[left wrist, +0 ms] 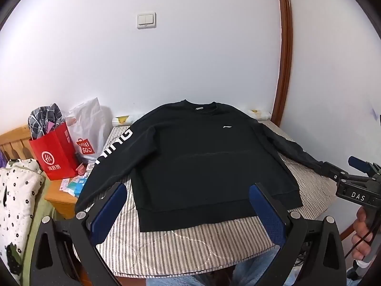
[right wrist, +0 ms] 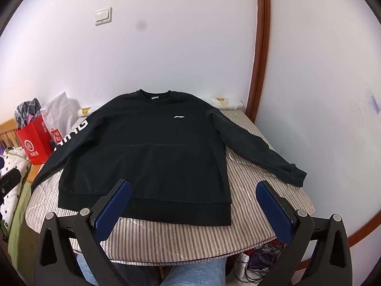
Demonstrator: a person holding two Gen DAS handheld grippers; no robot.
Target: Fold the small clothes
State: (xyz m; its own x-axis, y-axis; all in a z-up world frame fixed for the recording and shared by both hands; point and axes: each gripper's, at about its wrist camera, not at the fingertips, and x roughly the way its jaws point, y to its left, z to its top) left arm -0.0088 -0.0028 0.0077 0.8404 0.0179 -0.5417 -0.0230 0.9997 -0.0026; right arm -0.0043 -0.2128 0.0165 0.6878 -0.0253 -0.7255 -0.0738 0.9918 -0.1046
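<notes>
Black sweatshirt (left wrist: 202, 157) lies flat on striped bed (left wrist: 190, 243), left hand-held gripper (left wrist: 188, 212) wide apart above.

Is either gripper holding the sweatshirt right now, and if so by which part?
Neither. The left gripper and right gripper are both open and empty above the sweatshirt, which lies flat on the bed.

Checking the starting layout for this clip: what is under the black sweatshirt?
The black sweatshirt lies flat, front up, on a striped mattress cover, which shows all round its hem and sleeves. Whatever sits beneath the torso itself is covered and cannot be seen.
</notes>
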